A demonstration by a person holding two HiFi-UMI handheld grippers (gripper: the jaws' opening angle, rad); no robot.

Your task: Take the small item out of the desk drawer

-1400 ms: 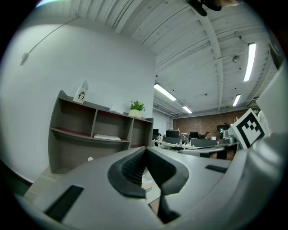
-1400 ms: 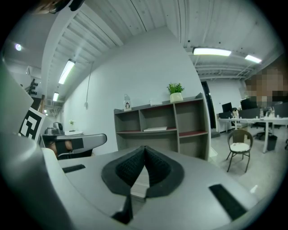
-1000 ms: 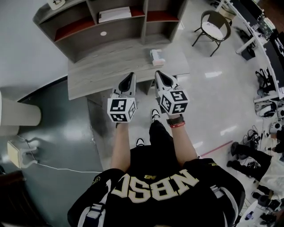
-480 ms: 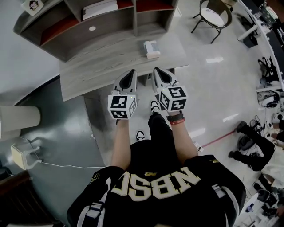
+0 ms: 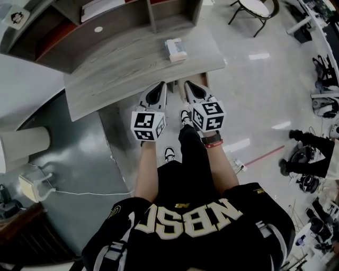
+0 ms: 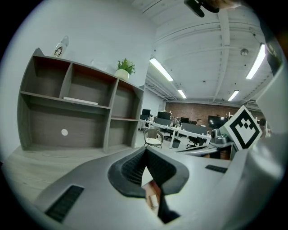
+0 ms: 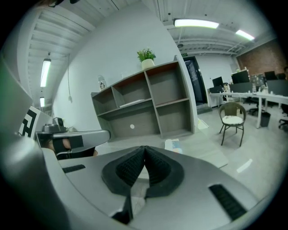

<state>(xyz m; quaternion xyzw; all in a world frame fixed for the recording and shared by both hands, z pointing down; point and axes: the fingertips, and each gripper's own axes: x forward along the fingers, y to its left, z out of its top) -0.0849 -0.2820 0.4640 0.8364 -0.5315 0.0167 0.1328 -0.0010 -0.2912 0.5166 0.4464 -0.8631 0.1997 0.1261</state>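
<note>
**Tool state:** left gripper (image 5: 158, 91) and right gripper (image 5: 189, 90) both have jaws closed tip to tip, nothing between them. Both are at frame centre, just short of the front edge of the desk (image 5: 122, 74).

**Target item:** not visible. The drawer is hidden too, probably under the desktop, upper centre.

**Handling est.:** small, so likely light — open jaws, pinch across its narrow sides w/ pad tips.

**Qty:** 2 grippers, 1 desk, 1 shelf unit (image 5: 116, 26) upper left, 1 small box (image 5: 175, 49) on desktop, 1 chair (image 5: 253, 8) upper right.
</note>
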